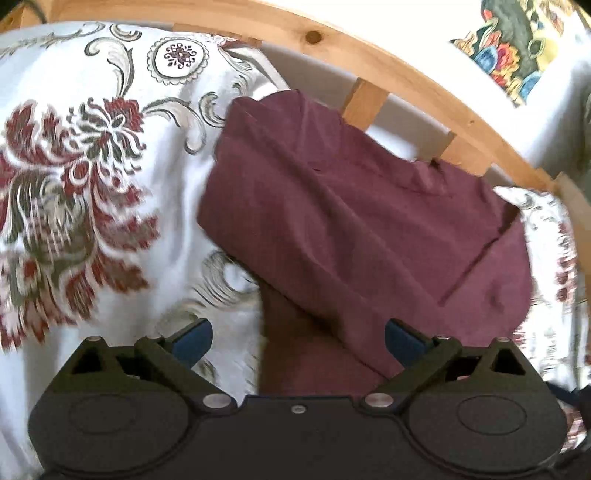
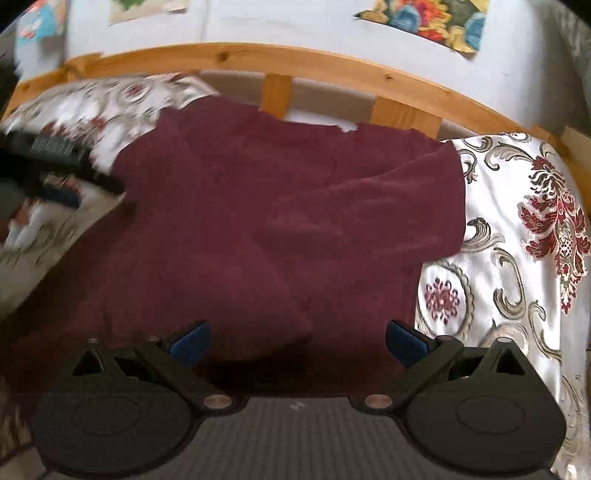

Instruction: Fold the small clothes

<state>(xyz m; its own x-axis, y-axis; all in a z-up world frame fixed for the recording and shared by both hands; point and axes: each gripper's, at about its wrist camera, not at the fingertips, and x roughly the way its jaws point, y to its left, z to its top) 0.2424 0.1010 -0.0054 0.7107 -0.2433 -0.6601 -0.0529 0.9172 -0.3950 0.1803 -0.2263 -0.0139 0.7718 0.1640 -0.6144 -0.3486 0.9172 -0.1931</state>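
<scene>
Left tool: the left tool (image 1: 298, 341) hangs above the bed with its blue-padded fingers (image 1: 194, 341) spread wide and nothing between them. In the right wrist view it shows as a dark blurred shape (image 2: 61, 166) at the garment's left edge.
Right tool: the right tool (image 2: 298, 341) is spread wide as well, empty, poised over the near part of the cloth.
Garment: a maroon garment (image 2: 258, 221) lies on the bed, partly doubled, with one flap laid over the body and ending in a rounded edge toward the right. In the left wrist view the same garment (image 1: 351, 229) runs from under the tool up to the wooden rail, its far edge rumpled against the slats.
Bed cover: a white bedspread (image 1: 92, 184) with red and grey-green floral scrollwork lies under the garment. Bare cover shows on both sides, broad to the left in the left wrist view and broad to the right in the right wrist view (image 2: 517, 258).
Far edge: a pale wooden bed rail (image 2: 258, 55) with short upright slats curves along the far side, and the garment's top edge reaches the slats.
Beyond the rail: a white wall carries colourful printed pictures (image 2: 436, 18).
Containers: I can make out none from where I stand.
</scene>
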